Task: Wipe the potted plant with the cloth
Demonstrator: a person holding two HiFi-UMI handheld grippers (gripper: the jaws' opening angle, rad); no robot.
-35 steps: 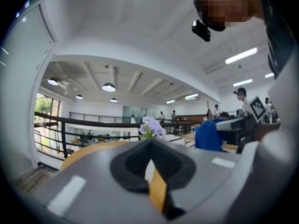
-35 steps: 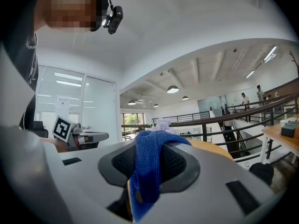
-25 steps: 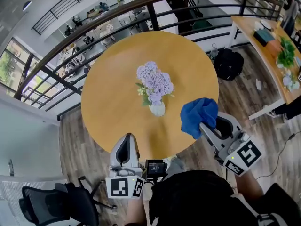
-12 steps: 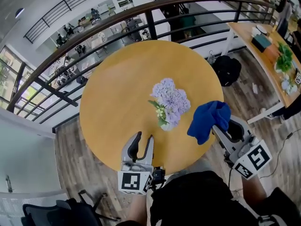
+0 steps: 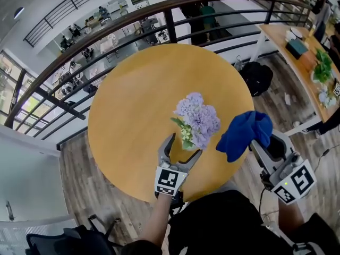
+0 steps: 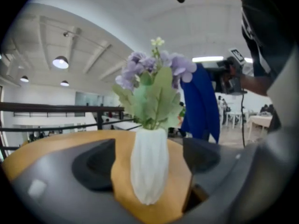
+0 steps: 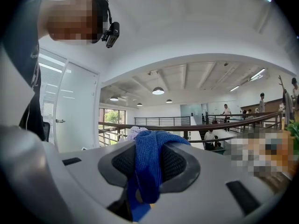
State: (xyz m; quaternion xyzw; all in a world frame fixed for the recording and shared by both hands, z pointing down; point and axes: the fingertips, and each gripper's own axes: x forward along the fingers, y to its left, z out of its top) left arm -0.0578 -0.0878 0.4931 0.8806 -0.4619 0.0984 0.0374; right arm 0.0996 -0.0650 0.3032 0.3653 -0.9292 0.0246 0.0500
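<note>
With left gripper (image 5: 184, 147) just opened wide astride the ribbed white vase (image 6: 148, 167) near table (image 5: 133, 105) centre, right gripper (image 7: 148, 162) pinching blue cloth (image 5: 244, 134) at its three o'clock, grasp mid-body: probably light, rigid, tippy.

Bright, even light; fisheye-bent edges.

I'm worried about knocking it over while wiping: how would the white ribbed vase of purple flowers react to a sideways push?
Likely tippy: the white ribbed vase tapers to a narrow foot, with the purple flower bunch spreading wider above. Its crisp moulded ribs suggest a hard, stiff, possibly breakable body.
</note>
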